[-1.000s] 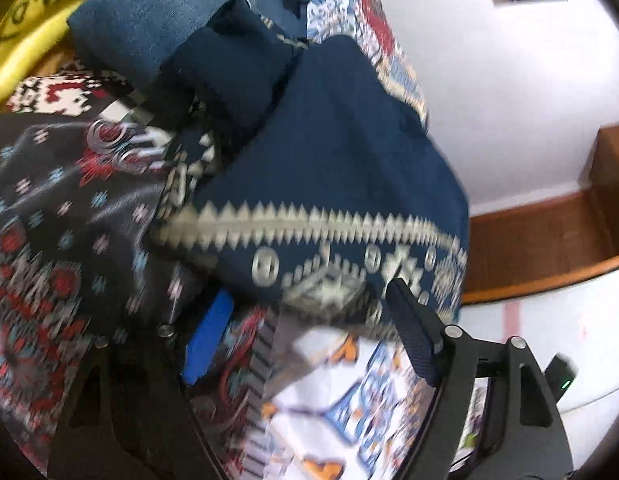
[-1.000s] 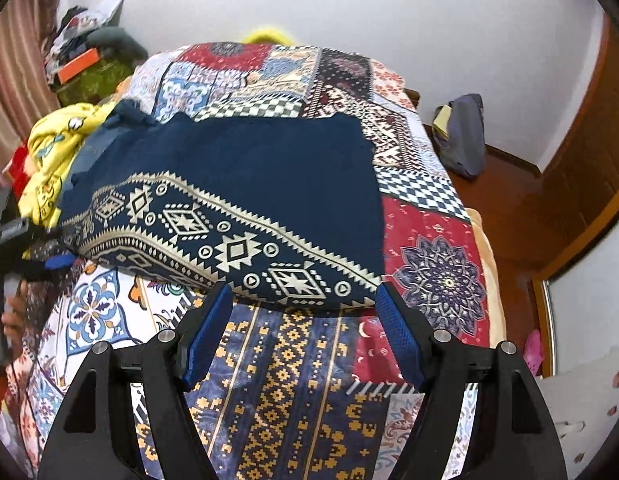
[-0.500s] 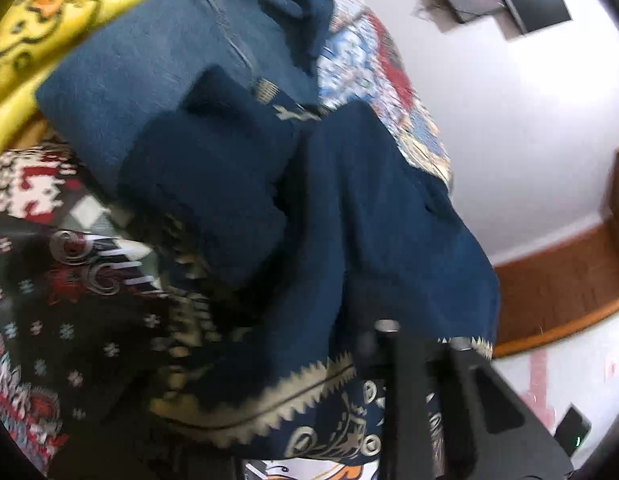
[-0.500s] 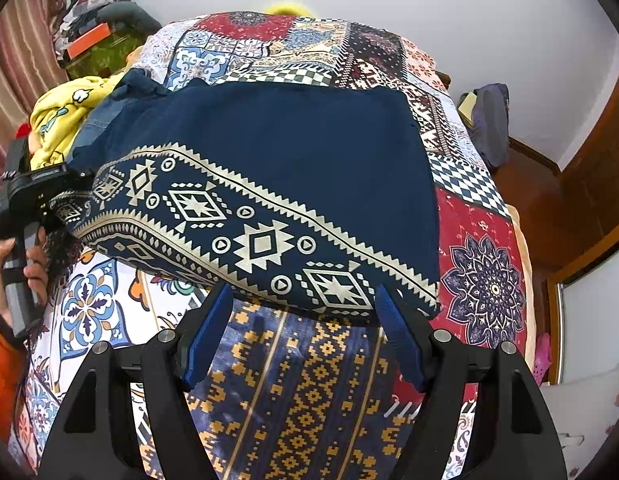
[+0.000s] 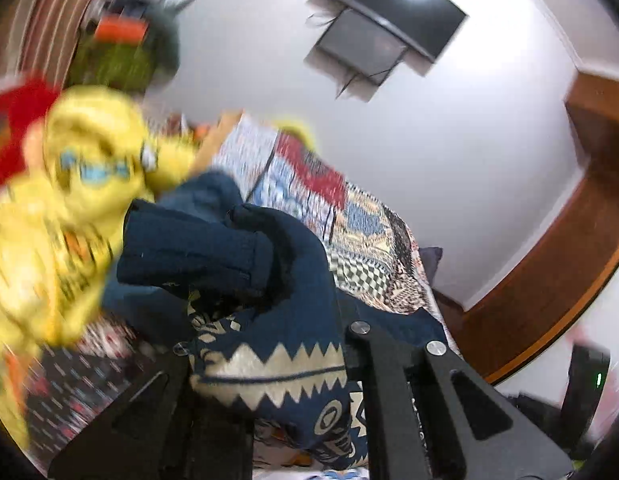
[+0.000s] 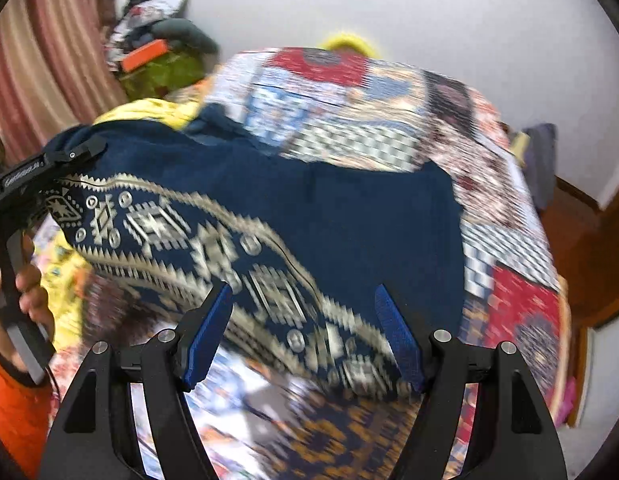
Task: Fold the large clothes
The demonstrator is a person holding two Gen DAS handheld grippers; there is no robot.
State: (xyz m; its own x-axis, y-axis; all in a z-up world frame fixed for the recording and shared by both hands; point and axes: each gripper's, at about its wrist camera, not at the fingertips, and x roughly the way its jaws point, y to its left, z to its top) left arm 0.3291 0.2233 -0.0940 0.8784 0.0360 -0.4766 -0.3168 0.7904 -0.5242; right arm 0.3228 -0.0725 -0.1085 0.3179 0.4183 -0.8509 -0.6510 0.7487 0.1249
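Left wrist view: left gripper (image 5: 269,364) was clamped on the navy garment's (image 5: 293,312) patterned hem, apparently lifted off the bed (image 5: 369,240). Right wrist view: right gripper (image 6: 303,336) hung apart over the near hem; best to pinch that corner before carrying the fold across.

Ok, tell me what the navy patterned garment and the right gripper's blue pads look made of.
Navy garment: soft matte cloth, likely knit or woven; it drapes and bunches, and the cream pattern looks worked in, though blur leaves that open. Pads: probably textured rubber or fabric-faced grip, matte blue, faintly ribbed.
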